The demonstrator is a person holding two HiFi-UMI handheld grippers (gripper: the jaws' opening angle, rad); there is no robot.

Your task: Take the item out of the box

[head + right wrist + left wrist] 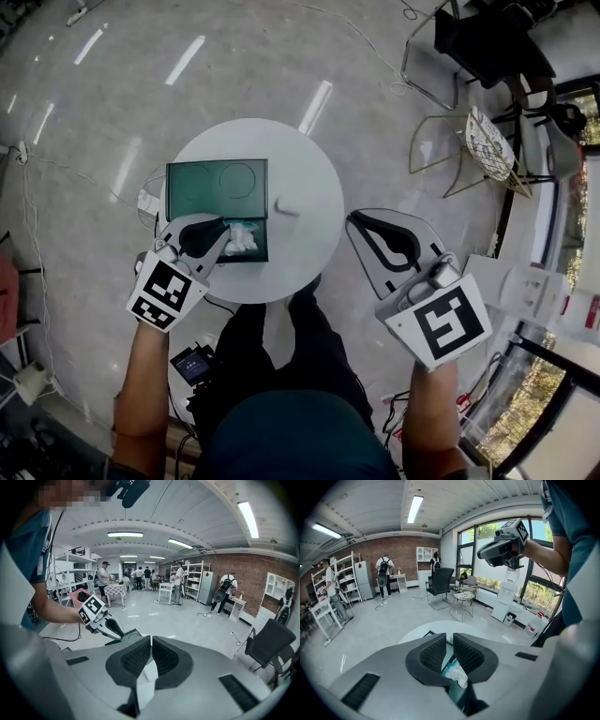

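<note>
Table (314,178): plain white.
Box (216,187): dark green, with thin, lighter circle outlines on the lid.
Item in the box (242,238): white.
Left gripper (223,241) and right gripper (354,218): light grey shells. The pads (433,653) are black with a fine grid texture.
Marker cubes (167,291): white faces carrying black square patterns.
Floor (234,75): pale grey, streaked with white reflections of the lights.
Shirt (291,436): dark teal.
Trousers (314,347): black.
Brick wall (393,550): red-brown.

An open workshop-style studio: brick wall (393,550), metal shelving (190,581), office chair (439,585), polished floor (234,66).
</note>
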